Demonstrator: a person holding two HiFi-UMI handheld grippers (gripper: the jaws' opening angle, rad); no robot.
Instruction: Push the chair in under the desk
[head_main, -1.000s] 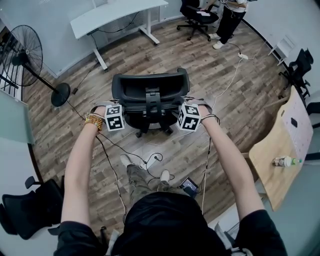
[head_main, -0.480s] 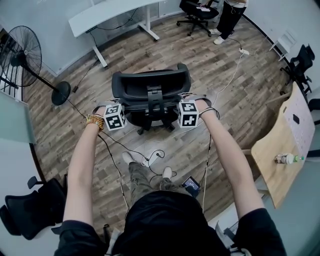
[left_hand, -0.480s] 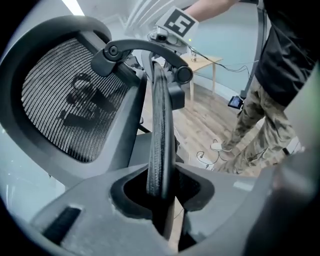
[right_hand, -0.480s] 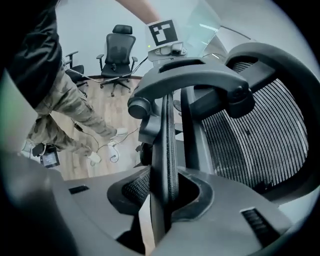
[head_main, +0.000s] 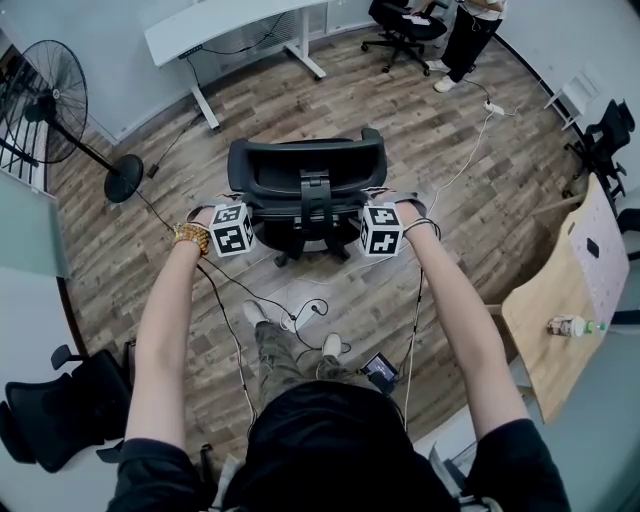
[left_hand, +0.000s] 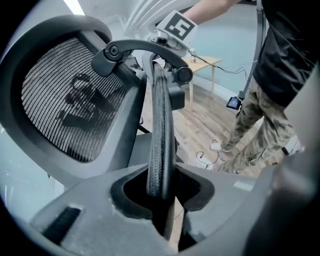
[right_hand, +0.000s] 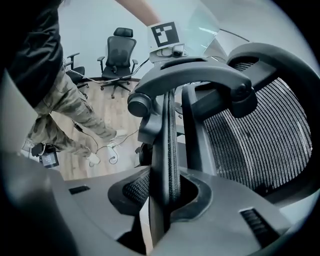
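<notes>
A black mesh office chair (head_main: 305, 170) stands on the wood floor with its back toward me. The white desk (head_main: 230, 25) is beyond it by the far wall. My left gripper (head_main: 240, 207) is at the backrest's left edge. In the left gripper view its jaws (left_hand: 161, 187) are shut on the backrest's rim (left_hand: 161, 125). My right gripper (head_main: 375, 207) is at the right edge. Its jaws (right_hand: 167, 192) have just been closing and now press on the rim (right_hand: 170, 130) between them.
A standing fan (head_main: 50, 100) is at the left and a wooden table (head_main: 550, 330) with a bottle (head_main: 572, 323) at the right. Cables (head_main: 300, 310) trail by my feet. Another person (head_main: 470, 30) and a chair (head_main: 400, 25) are at the back right; a black chair (head_main: 60, 410) stands at lower left.
The view has shifted slightly. The chair and both grippers keep the same places against each other.
</notes>
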